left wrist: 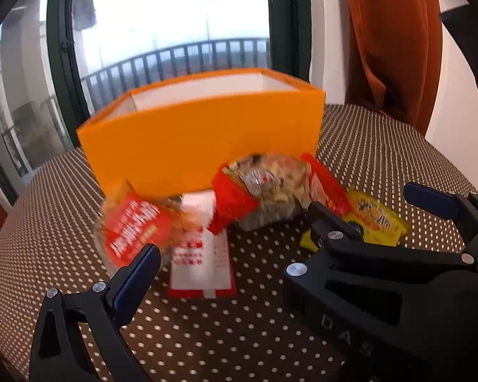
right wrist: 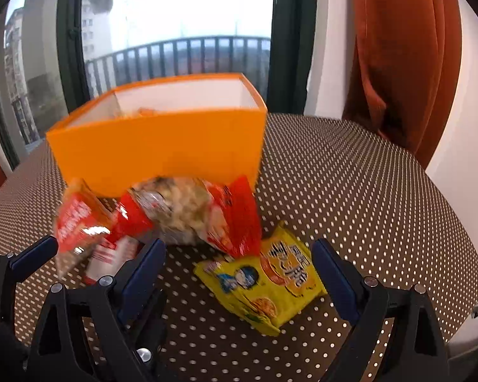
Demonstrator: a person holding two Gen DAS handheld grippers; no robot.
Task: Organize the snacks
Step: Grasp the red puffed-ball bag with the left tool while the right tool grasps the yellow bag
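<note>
An orange open-top box point(left wrist: 200, 140) point(right wrist: 162, 149) stands at the back of the dotted table. In front of it lie a clear red-ended snack bag point(left wrist: 271, 184) point(right wrist: 188, 210), a red packet point(left wrist: 133, 222) point(right wrist: 76, 222), a flat white-and-red packet point(left wrist: 204, 264) point(right wrist: 108, 254) and a yellow noodle packet point(left wrist: 379, 216) point(right wrist: 271, 283). My right gripper point(right wrist: 239, 245) point(left wrist: 363, 197) is open, its jaws straddling the yellow packet without touching it. My left gripper point(left wrist: 239, 251) stands wide above the white-and-red packet. Its left finger point(right wrist: 32, 254) is near the red packet, and the right gripper hides its other finger.
A brown cloth with white dots point(left wrist: 207, 334) covers the table, whose edge curves round at the right point(right wrist: 462, 254). Behind the box are a dark-framed window with a balcony railing point(right wrist: 175, 51) and a rust-coloured curtain point(right wrist: 404, 63). Something orange shows inside the box point(right wrist: 140, 111).
</note>
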